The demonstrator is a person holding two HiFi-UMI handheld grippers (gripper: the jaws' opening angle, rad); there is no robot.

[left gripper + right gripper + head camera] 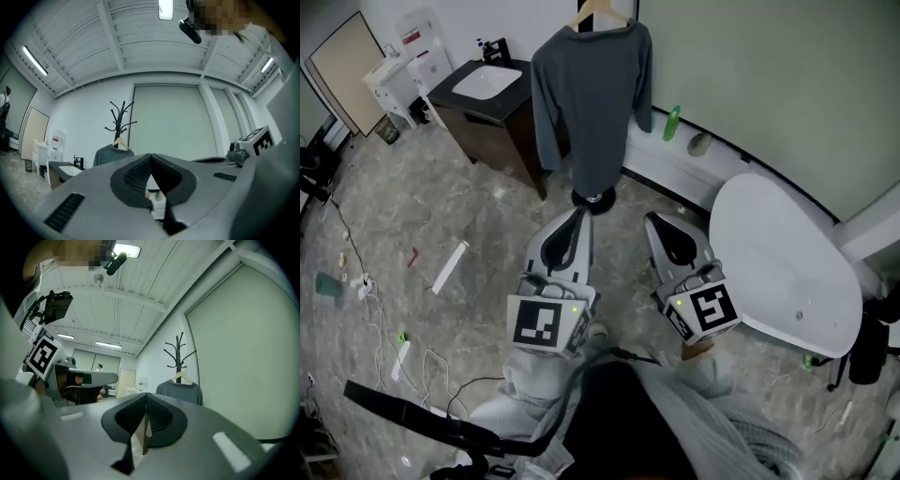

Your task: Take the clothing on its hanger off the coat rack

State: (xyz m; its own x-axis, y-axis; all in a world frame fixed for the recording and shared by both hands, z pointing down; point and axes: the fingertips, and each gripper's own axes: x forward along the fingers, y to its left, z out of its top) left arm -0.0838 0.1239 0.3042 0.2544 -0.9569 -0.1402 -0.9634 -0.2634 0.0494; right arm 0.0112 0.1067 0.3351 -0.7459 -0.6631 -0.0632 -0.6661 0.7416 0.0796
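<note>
A grey long-sleeved top [592, 98] hangs on a wooden hanger [602, 13] from a black coat rack whose round base [594, 200] stands on the floor by the wall. My left gripper [577, 217] and right gripper [656, 223] are side by side just short of that base, both pointing at the rack, shut and holding nothing. In the left gripper view the top [111, 154] and the rack [121, 117] lie ahead, left of the shut tips [150, 158]. Seen from the right gripper view, the top [181, 391] hangs ahead, right of the tips [146, 397].
A dark vanity with a white sink [486, 82] stands left of the rack, and a white bathtub [780, 267] is on the right. A green bottle [672, 122] sits on the wall ledge. Cables [375, 305] and a white strip [450, 266] lie on the floor at left.
</note>
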